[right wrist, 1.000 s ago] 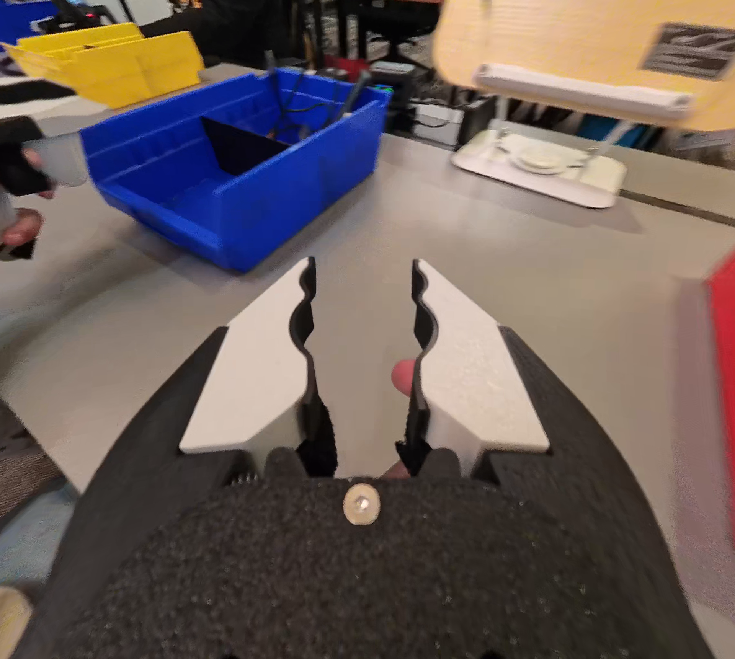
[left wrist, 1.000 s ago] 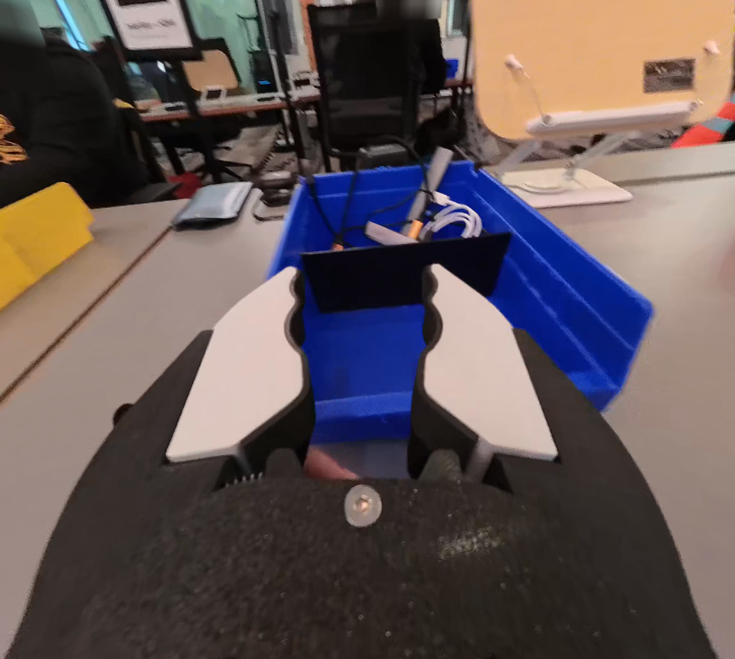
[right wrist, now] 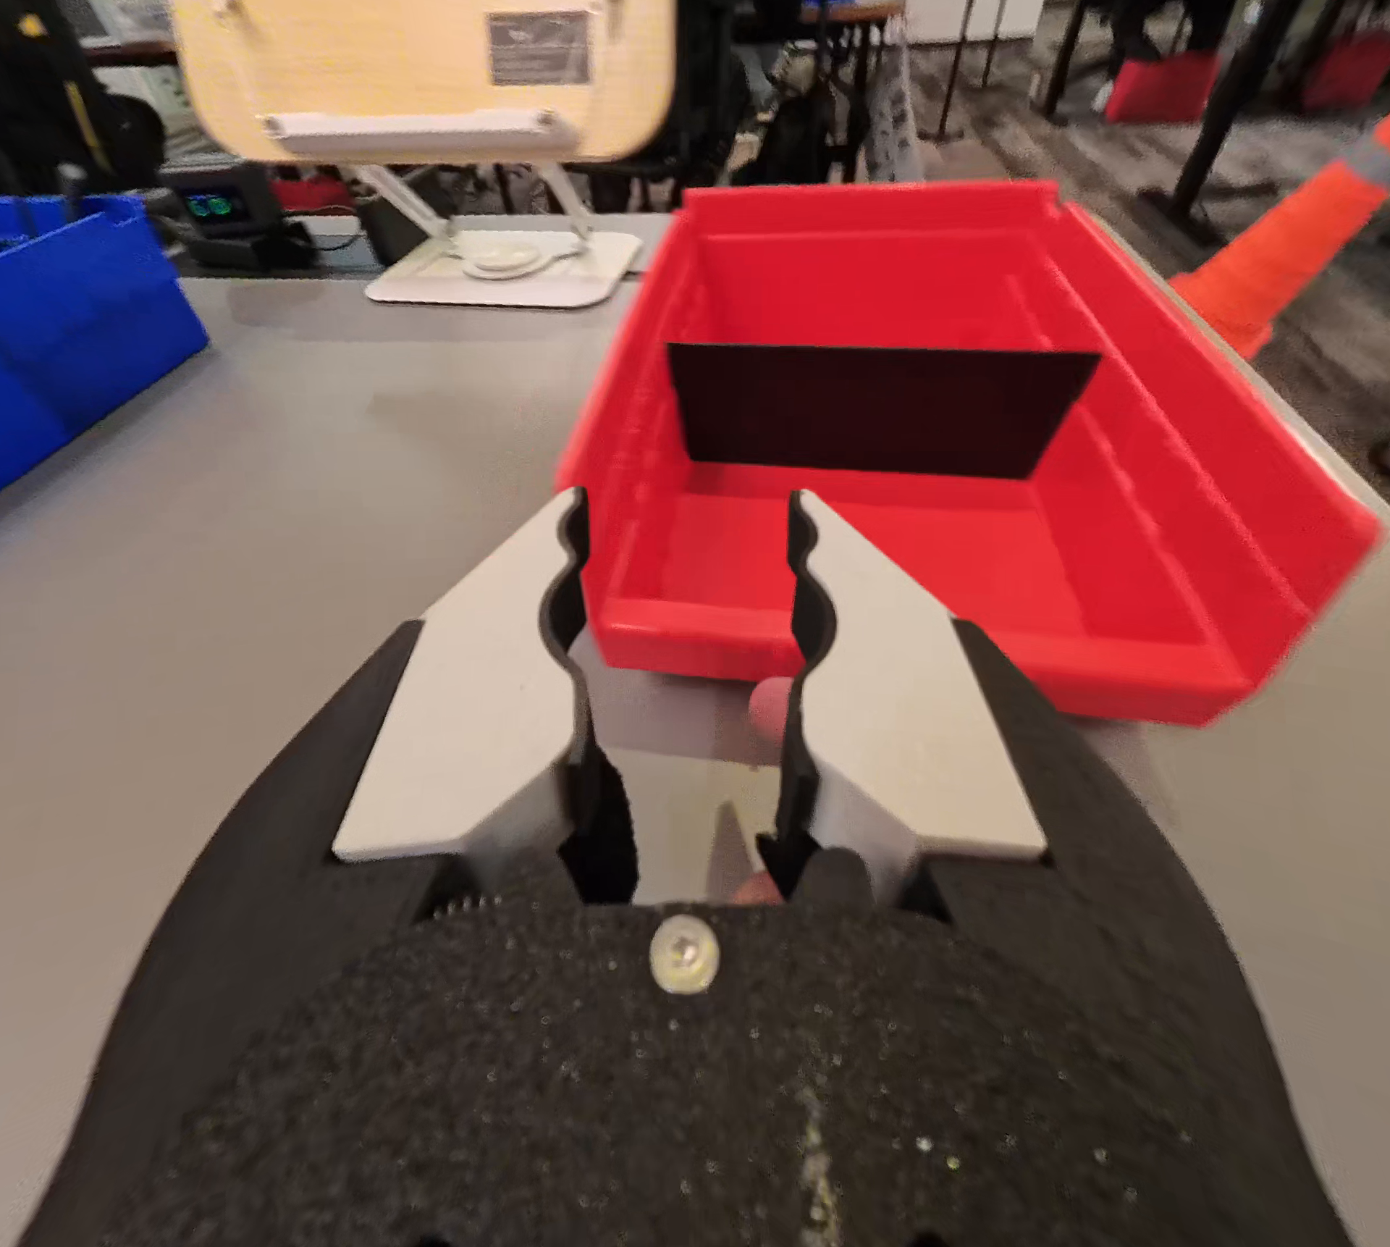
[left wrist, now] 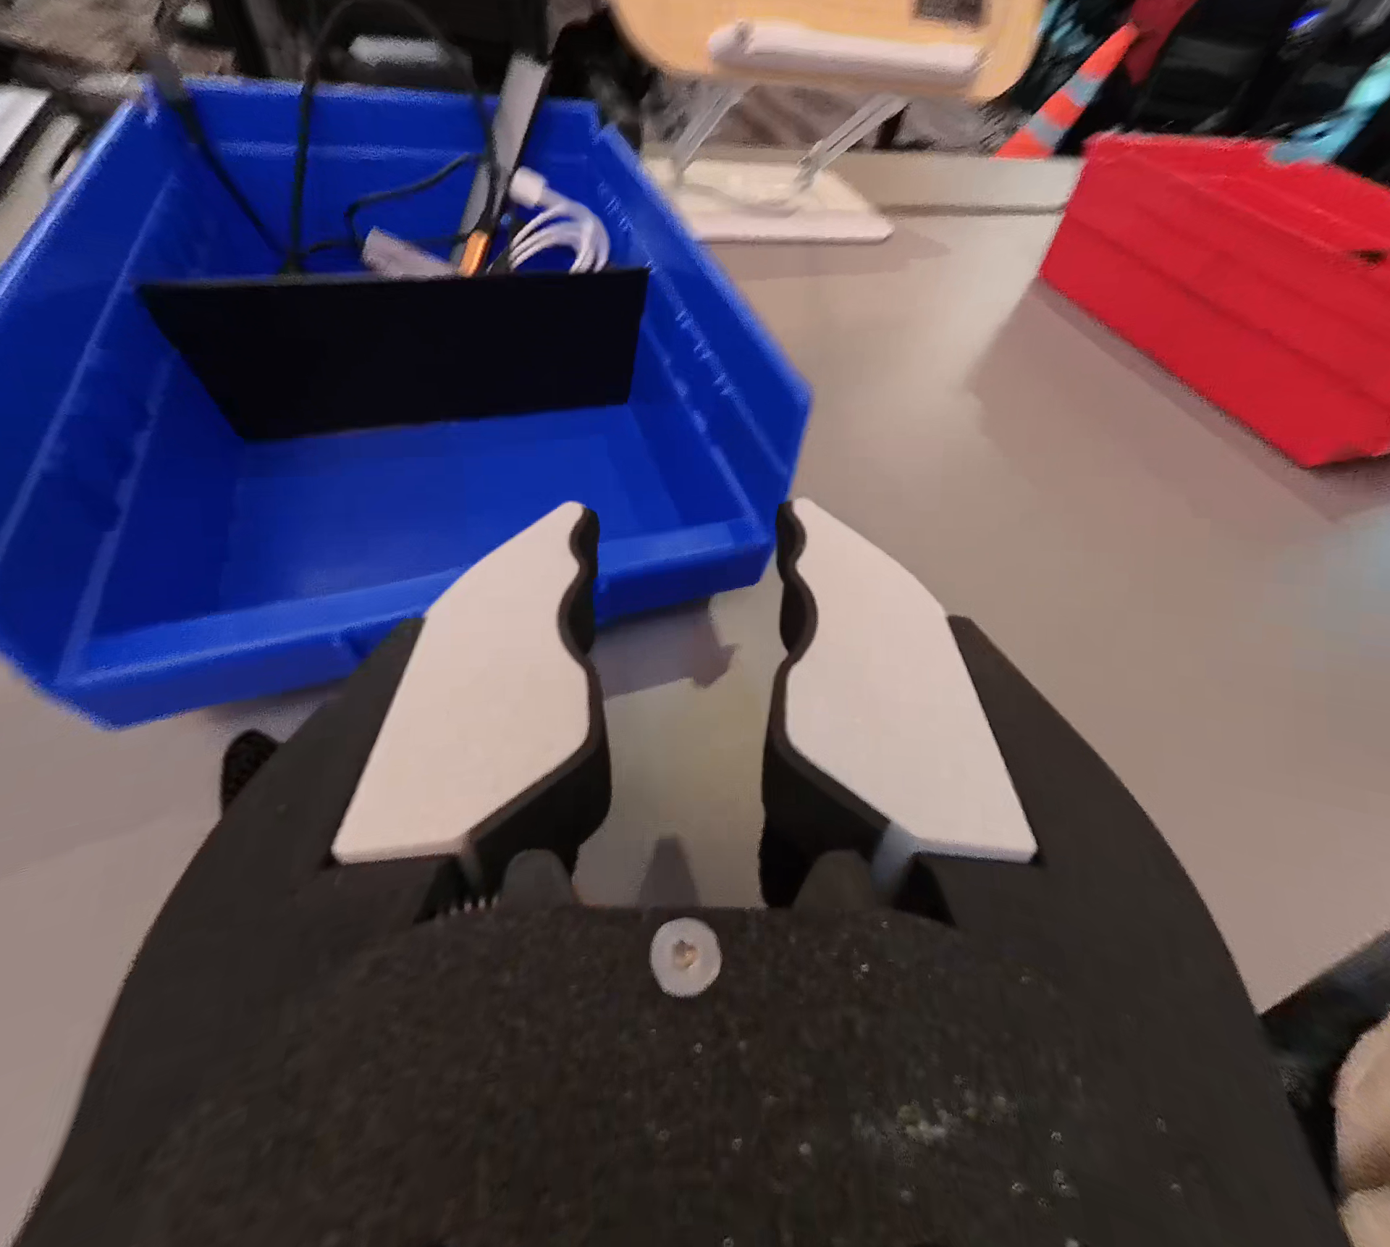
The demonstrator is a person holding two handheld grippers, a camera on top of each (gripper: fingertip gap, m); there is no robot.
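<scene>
Spanning both views, grey table (left wrist: 1053,571) carries everything noted here. Blue bin (left wrist: 714,383) sits on it to the left, red bin (right wrist: 1279,534) to the right, the two well apart, with bare tabletop between. Behind them, at the far table edge, a tan board on a white folding stand (right wrist: 406,7) stands tilted. Each bin has a black divider: blue bin's divider (left wrist: 391,353) splits it into an empty near compartment and a far compartment holding loose cables, a coiled white cable (left wrist: 560,233) and black leads (left wrist: 316,105) draped up over the rim. Red bin's divider (right wrist: 872,413) crosses it likewise; both red compartments look empty. Left gripper (left wrist: 684,534) hovers just short of the blue bin's low front lip, toward its right corner, fingers parted, nothing between them. Right gripper (right wrist: 684,526) hovers at the red bin's front left corner, also parted and empty; a fingertip shows behind its right finger. Judgement on handling: bins read as rigid moulded plastic, light, smooth-walled, so likely slippery across a flat wall; the front lip or rim edge looks the firmer hold. Cables would be limp and light, prone to tangle; the bundled coil is the better grip than a loose end.
</scene>
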